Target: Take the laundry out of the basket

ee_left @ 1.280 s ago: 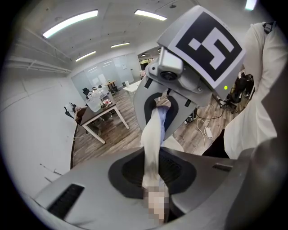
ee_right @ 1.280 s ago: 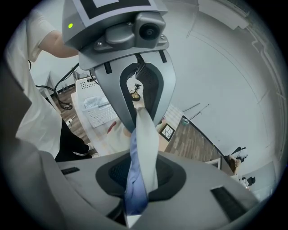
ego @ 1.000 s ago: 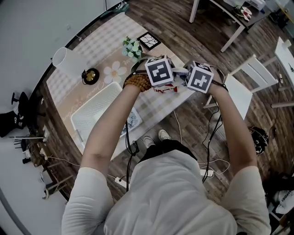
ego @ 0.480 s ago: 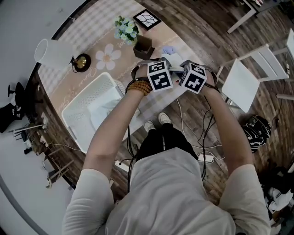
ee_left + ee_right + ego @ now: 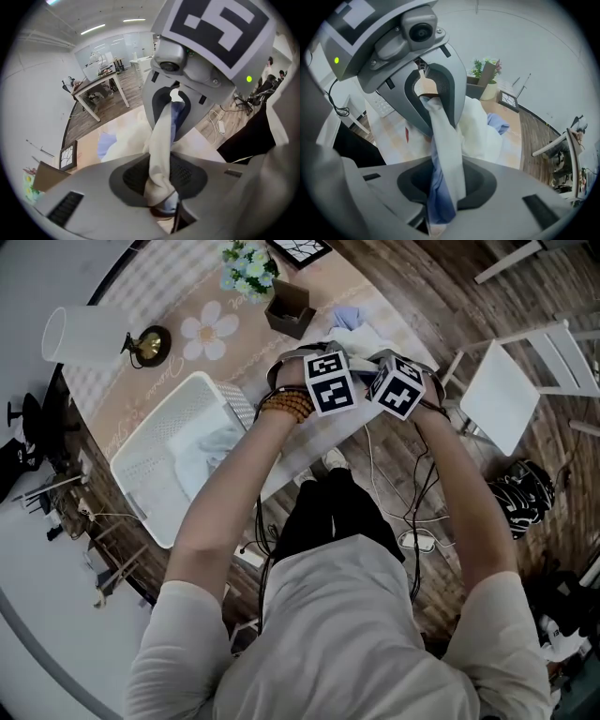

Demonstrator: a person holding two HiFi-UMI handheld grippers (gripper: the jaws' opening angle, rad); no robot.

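Observation:
A white laundry basket (image 5: 141, 470) stands on the table's left part with pale cloth (image 5: 204, 451) lying in it. Right of it my left gripper (image 5: 336, 354) and right gripper (image 5: 379, 358) hang side by side, pointing steeply down over a white and blue garment (image 5: 354, 326). In the left gripper view a twisted strip of that garment (image 5: 161, 140) runs from my left jaws (image 5: 164, 202) to the right gripper (image 5: 171, 108). The right gripper view shows the same strip (image 5: 443, 154) caught in the right jaws (image 5: 440, 211). Both pairs of jaws have just been opening, with the cloth still between them.
On the round table (image 5: 141, 395) stand a white lamp shade (image 5: 80, 334), a flower vase (image 5: 246, 268) and a brown box (image 5: 289, 311). A white chair (image 5: 511, 395) stands to the right. Cables (image 5: 412, 540) and a dark bag (image 5: 525, 498) lie on the wooden floor.
Both grippers have sunk together toward the table with the garment between them. The basket with its pale cloth now shows more fully at the left.

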